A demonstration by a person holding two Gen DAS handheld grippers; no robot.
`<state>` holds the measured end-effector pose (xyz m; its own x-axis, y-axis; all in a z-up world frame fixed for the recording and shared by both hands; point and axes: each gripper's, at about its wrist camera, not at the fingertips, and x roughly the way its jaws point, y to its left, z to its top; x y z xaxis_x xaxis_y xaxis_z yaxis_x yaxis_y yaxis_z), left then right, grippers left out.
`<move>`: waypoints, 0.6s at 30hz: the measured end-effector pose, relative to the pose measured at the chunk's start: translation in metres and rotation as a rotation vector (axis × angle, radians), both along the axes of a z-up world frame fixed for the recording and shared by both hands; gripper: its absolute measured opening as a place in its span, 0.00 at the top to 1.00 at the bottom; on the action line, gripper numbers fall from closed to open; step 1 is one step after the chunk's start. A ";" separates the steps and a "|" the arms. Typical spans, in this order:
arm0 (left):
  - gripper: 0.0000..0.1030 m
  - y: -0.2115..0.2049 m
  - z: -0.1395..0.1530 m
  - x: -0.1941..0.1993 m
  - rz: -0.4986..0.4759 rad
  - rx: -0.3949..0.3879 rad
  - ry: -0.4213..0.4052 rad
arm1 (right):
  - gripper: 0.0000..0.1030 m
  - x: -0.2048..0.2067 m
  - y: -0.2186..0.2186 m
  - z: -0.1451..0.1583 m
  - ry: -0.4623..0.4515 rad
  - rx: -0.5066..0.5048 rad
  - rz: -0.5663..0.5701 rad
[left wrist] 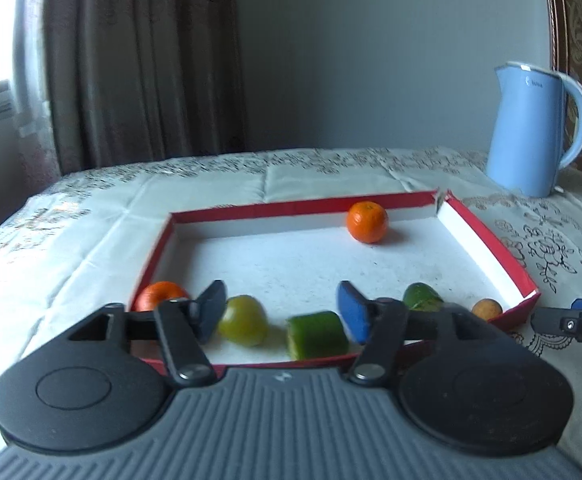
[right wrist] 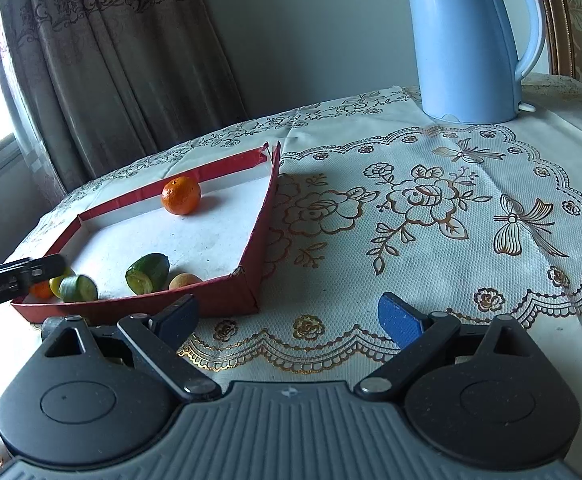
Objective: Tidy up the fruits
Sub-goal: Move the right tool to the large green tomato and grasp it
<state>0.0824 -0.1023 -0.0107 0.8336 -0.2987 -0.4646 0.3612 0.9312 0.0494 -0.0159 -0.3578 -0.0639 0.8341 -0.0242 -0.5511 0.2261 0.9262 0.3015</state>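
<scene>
A red-walled tray (left wrist: pixel 153 256) with a white floor lies on the table; it also shows in the right wrist view (right wrist: pixel 269 204). One orange (left wrist: pixel 367 222) (right wrist: pixel 181 195) sits near its far right corner. Along the near wall lie another orange (left wrist: pixel 159 294), a yellow-green fruit (left wrist: pixel 243 320), a green cucumber piece (left wrist: pixel 317 334) (right wrist: pixel 77 288), a second green piece (left wrist: pixel 421 297) (right wrist: pixel 149 273) and a small tan fruit (left wrist: pixel 486 308) (right wrist: pixel 185 281). My left gripper (left wrist: pixel 281 312) is open over the near wall, its jaws either side of the yellow-green fruit and cucumber piece. My right gripper (right wrist: pixel 287 318) is open and empty over the cloth, right of the tray.
A light blue kettle (left wrist: pixel 531 128) (right wrist: pixel 471 40) stands at the back right of the table. An embroidered cloth (right wrist: pixel 431 208) covers the table. Curtains (left wrist: pixel 131 60) hang behind. The right gripper's finger (left wrist: pixel 571 320) shows beside the tray's near right corner.
</scene>
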 end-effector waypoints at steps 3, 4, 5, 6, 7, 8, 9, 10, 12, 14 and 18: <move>0.05 0.027 0.005 -0.017 0.086 0.000 -0.065 | 0.05 -0.001 -0.001 0.000 -0.002 0.004 0.000; 0.02 0.037 0.005 -0.021 0.113 -0.006 -0.071 | 0.05 -0.001 0.000 0.000 -0.001 0.004 0.000; 0.01 0.051 0.006 -0.023 0.135 -0.022 -0.064 | 0.05 -0.001 -0.001 0.000 -0.001 0.004 0.000; 0.00 0.063 0.005 -0.025 0.152 -0.035 -0.055 | 0.05 -0.001 -0.001 0.001 -0.002 0.007 0.000; 0.00 0.076 0.004 -0.026 0.174 -0.043 -0.046 | 0.05 -0.001 -0.001 0.001 -0.004 0.009 0.000; 0.00 0.087 0.001 -0.027 0.201 -0.043 -0.040 | 0.05 -0.001 -0.002 0.001 -0.005 0.011 0.000; 0.00 0.098 -0.001 -0.027 0.231 -0.041 -0.031 | 0.05 -0.001 -0.002 0.001 -0.006 0.012 0.000; 0.00 0.108 -0.005 -0.025 0.266 -0.041 -0.015 | 0.06 -0.002 -0.001 0.001 -0.008 0.012 0.002; 0.00 0.126 -0.013 -0.022 0.323 -0.053 0.017 | 0.06 -0.004 0.000 0.002 -0.023 0.013 0.014; 0.00 0.139 -0.020 -0.020 0.369 -0.048 0.024 | 0.06 -0.008 0.004 0.005 -0.053 -0.006 0.032; 0.00 0.151 -0.030 -0.013 0.394 -0.053 0.104 | 0.06 -0.019 0.025 0.013 -0.121 -0.056 0.144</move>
